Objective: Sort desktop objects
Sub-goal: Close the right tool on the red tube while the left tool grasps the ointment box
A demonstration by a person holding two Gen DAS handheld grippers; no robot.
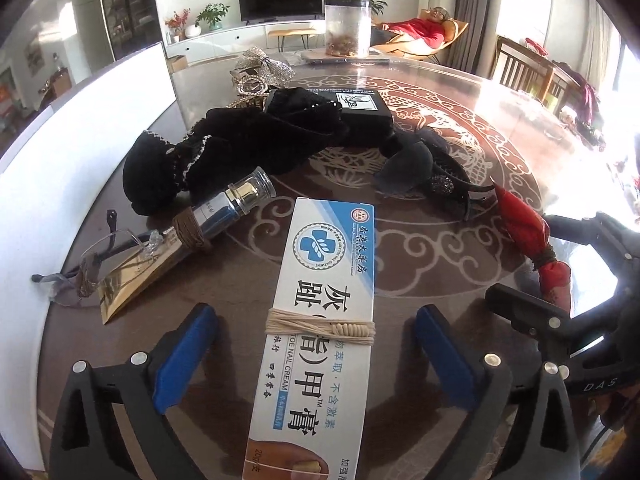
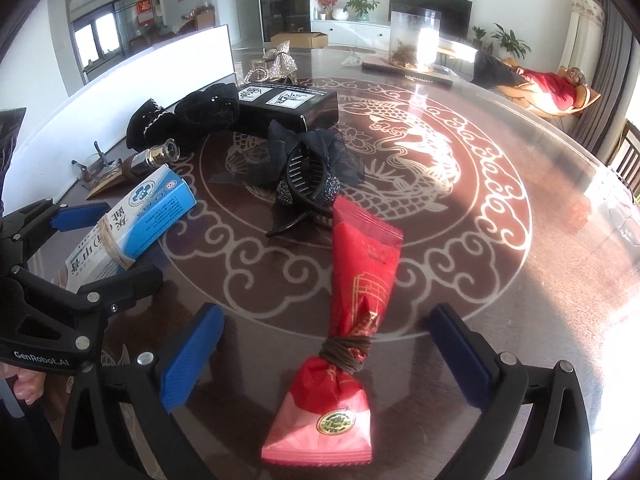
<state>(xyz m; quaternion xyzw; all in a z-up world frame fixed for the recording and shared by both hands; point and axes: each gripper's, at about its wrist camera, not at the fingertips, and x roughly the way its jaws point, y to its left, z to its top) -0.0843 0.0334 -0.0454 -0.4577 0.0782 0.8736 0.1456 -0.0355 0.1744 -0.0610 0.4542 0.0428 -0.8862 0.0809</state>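
A white and blue nail cream box point(image 1: 324, 304) tied with pale string lies on the table between the open fingers of my left gripper point(image 1: 316, 356); it also shows in the right wrist view point(image 2: 132, 220). A red tube point(image 2: 352, 284) bound with brown cord lies between the open fingers of my right gripper point(image 2: 324, 356); it also shows in the left wrist view point(image 1: 528, 236). Neither gripper touches its object. The left gripper shows in the right wrist view point(image 2: 100, 240).
A black hair claw with a bow point(image 2: 304, 172), a black box point(image 2: 288, 108), black fabric pieces point(image 1: 224, 152), a small bottle point(image 1: 224, 212), glasses point(image 1: 100, 256), a sparkly bow point(image 1: 260, 64) and a clear jar point(image 1: 347, 28) lie farther back. A white board point(image 1: 80, 128) stands along the left edge.
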